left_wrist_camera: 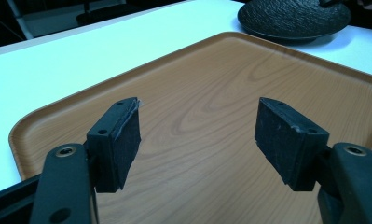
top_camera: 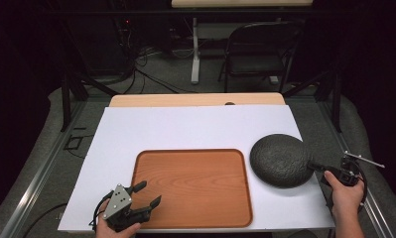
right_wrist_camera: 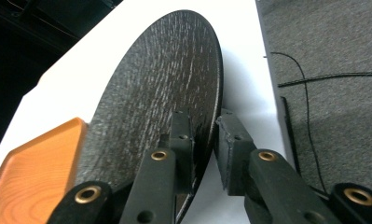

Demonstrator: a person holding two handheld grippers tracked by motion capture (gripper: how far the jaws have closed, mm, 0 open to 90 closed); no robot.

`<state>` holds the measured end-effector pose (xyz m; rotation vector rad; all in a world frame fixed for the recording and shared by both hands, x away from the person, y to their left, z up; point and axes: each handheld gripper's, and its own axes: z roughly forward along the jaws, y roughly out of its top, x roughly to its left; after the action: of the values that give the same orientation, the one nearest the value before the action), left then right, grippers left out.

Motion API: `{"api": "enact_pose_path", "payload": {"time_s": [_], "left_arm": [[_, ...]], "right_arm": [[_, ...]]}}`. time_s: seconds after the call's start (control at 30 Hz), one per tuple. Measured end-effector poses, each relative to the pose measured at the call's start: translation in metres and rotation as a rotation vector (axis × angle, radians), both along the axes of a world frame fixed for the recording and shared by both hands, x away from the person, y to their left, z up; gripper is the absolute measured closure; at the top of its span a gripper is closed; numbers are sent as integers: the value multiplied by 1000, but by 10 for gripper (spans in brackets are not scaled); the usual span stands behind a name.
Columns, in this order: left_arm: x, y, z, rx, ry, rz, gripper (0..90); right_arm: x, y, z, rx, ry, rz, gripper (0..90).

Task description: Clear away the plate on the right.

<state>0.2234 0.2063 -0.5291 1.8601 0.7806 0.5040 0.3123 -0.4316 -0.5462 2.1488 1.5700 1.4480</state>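
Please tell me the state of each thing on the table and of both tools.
Dark plate: tilted, gripped at its rim by the right tool.
Wooden tray: flat on the white board, nothing in it.
Left tool: open, over the tray's near corner.
Right tool: shut on the plate's rim.

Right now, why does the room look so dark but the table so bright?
In the high view, light falls on the white table and wooden tray, leaving the room behind dim. In the left gripper view the tabletop glares almost blank white. In the right gripper view the dark plate, pinched by the right gripper, shows pale sheen.
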Motion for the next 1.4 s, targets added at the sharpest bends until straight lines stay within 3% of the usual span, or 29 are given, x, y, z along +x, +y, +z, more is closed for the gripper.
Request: {"api": "enact_pose_path", "payload": {"time_s": [0.13, 0.7, 0.77, 0.8, 0.87, 1.0, 1.1, 1.17, 1.4], "left_arm": [[0, 0, 0, 0, 0, 0, 313], [0, 0, -1, 4, 6, 12, 313], [0, -1, -1, 2, 7, 10, 313], [0, -1, -1, 1, 8, 10, 313], [0, -1, -1, 2, 8, 9, 313], [1, -1, -1, 0, 9, 7, 313], [1, -1, -1, 2, 9, 6, 313], [1, -1, -1, 2, 9, 6, 313], [1, -1, -1, 2, 10, 6, 313]], "right_arm": [[-3, 2, 11, 29, -15, 10, 817], [2, 13, 30, -29, -24, 27, 849], [5, 12, 32, -29, -12, 33, 853], [11, 10, 34, -3, 26, 47, 858], [13, 9, 35, 9, 33, 46, 859], [26, 7, 42, 2, 81, 79, 861], [37, 7, 48, -19, 122, 105, 860], [39, 8, 50, -17, 129, 104, 861], [50, 15, 68, -81, 154, 151, 868]]}}
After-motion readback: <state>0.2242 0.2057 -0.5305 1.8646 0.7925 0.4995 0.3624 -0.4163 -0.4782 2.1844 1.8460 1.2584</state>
